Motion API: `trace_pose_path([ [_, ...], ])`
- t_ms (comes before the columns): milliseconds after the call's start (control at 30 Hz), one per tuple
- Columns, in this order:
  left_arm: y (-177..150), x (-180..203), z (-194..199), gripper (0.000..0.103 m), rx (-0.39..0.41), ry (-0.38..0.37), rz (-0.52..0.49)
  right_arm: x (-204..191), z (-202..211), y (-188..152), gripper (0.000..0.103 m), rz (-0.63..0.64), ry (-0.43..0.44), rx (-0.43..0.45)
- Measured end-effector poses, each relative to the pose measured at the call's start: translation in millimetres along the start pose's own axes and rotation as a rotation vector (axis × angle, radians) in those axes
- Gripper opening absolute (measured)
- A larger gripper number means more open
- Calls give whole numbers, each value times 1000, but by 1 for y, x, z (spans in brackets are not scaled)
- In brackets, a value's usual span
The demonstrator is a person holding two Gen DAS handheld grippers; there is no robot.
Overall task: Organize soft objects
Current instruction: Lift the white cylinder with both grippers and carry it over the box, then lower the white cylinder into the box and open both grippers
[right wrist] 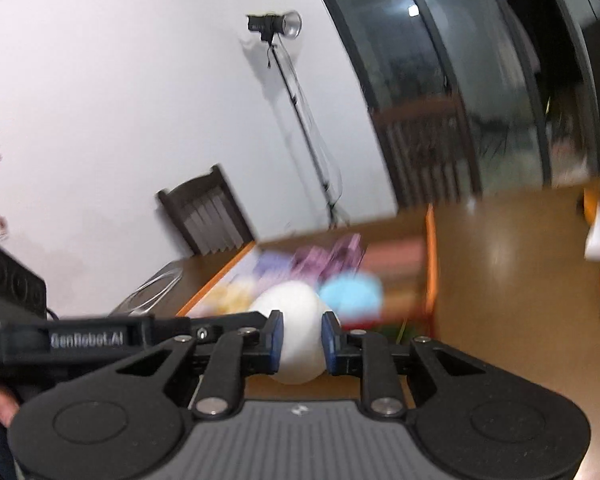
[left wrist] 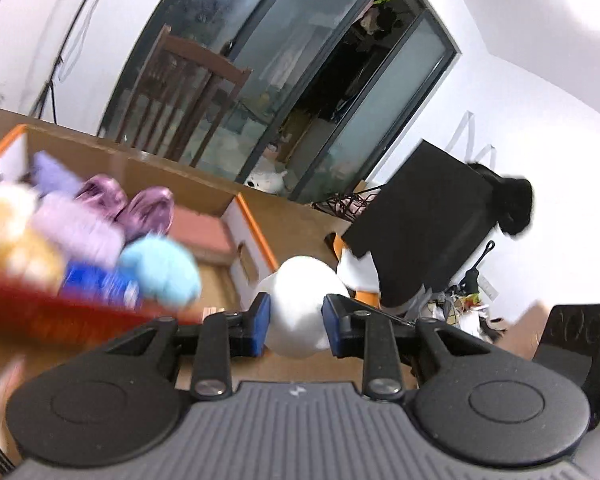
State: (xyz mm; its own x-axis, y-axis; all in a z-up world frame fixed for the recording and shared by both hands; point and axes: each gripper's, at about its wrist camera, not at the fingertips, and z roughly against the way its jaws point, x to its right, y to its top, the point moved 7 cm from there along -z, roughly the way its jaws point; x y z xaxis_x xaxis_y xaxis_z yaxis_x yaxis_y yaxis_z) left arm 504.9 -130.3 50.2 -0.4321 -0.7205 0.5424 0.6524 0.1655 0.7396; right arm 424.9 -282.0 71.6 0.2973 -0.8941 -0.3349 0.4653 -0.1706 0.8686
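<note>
My left gripper (left wrist: 296, 322) is shut on a white soft toy (left wrist: 300, 304), held above the table. My right gripper (right wrist: 302, 338) is shut on a white egg-shaped soft toy (right wrist: 296, 336) too. A cardboard box with orange edges (left wrist: 256, 224) lies left of the left gripper and holds several soft things: a light blue plush (left wrist: 160, 272), shiny purple slippers (left wrist: 140, 204), a lilac plush (left wrist: 76, 224) and a tan plush (left wrist: 16, 240). The box (right wrist: 430, 264) shows beyond the right gripper with the blue plush (right wrist: 350, 294). Both views are blurred.
A white and orange plush (left wrist: 358, 272) lies on the brown table (left wrist: 296, 216) past the box, beside a black panel (left wrist: 428, 220). A black device (right wrist: 12, 284) sits on the left. Wooden chairs (left wrist: 180, 92) and a light stand (right wrist: 300, 120) stand behind the table.
</note>
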Motion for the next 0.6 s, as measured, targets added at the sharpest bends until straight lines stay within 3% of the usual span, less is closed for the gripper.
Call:
trace_pose_path([
  [167,30,-39,-76,28,-87,51,112,43,-76,29,21,-7,-62,-101],
  [333,25,-67,-117,29,-142,108,87,68,-130,19,21,4,-123,-198],
  [467,24,-74,-125,32,-151,135,60,66,-145,14,20,59,-165,-188],
  [600,31,-69,-103,43,-123,138,3,61,-146,14,29,54,-150,-196],
])
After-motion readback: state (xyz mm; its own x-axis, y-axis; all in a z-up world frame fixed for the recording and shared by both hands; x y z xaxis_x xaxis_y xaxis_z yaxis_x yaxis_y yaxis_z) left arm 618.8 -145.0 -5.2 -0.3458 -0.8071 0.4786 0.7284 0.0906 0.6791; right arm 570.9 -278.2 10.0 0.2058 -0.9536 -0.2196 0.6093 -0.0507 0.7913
